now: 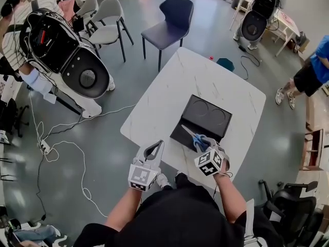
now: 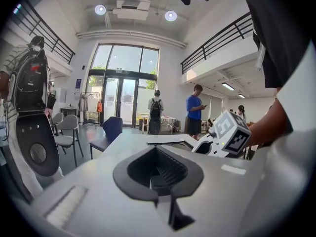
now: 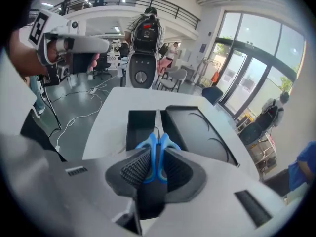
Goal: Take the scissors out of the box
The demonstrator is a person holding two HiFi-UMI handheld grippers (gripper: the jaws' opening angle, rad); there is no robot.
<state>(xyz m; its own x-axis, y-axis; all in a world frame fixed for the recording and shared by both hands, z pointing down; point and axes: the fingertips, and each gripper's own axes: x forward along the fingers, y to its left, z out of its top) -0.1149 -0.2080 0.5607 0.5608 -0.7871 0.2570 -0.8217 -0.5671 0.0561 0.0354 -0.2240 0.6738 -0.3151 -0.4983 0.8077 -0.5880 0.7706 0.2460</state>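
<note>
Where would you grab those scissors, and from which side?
Take the scissors by their blue handles, coming from the near edge of the table, in line with the blades. They point away over the box, so the handles are the thick end nearest the person. The right gripper has its fingers shut there.

I'm scanning every view for print and can't read a single word or number. The closest thing to a sign is the black-and-white square markers on the cube [image 1: 209,162] of my right gripper [image 1: 201,144], just beside the black box [image 1: 205,118]. The left gripper [image 1: 154,149] carries the same patterns farther from the box.
</note>
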